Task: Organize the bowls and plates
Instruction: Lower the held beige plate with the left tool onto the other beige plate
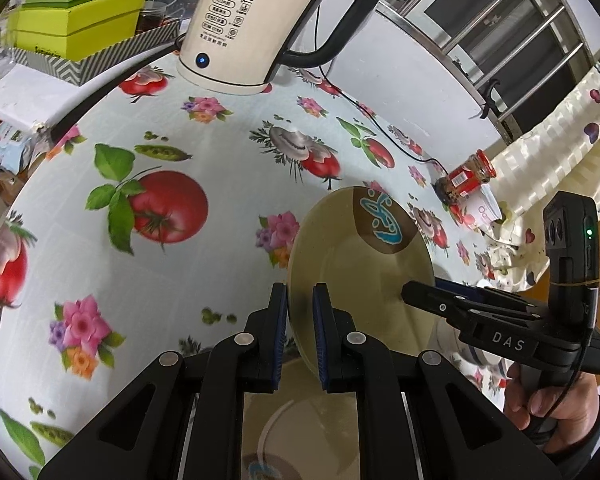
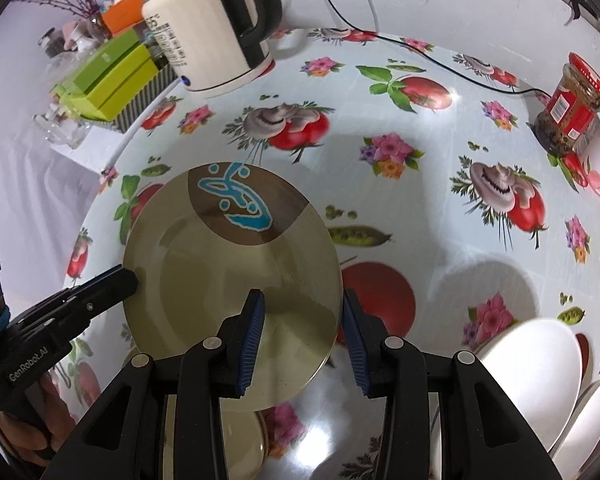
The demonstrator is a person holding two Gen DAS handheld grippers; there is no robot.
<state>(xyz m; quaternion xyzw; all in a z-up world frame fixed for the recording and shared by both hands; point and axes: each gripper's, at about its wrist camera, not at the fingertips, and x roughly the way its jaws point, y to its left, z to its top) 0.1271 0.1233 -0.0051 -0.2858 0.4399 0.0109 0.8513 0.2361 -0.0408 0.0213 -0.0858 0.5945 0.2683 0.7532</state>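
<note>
An olive-green plate (image 1: 360,264) with a brown patch and a blue fish drawing is held above the table. My left gripper (image 1: 300,320) is shut on its rim, one pad on each face. In the right wrist view the same plate (image 2: 228,264) shows face-on, with the left gripper (image 2: 130,280) pinching its left edge. My right gripper (image 2: 304,328) is open, its jaws astride the plate's near right rim without clamping it. It also shows in the left wrist view (image 1: 410,294) at the plate's right edge. A second olive plate (image 2: 236,440) lies below. White plates (image 2: 536,364) stand at the lower right.
A white electric kettle (image 1: 248,28) with a black handle stands at the back, its cord running right. Green boxes (image 1: 80,12) are stacked at the back left. A red-labelled jar (image 2: 568,104) stands at the right. The table carries a fruit-and-flower cloth (image 1: 204,128).
</note>
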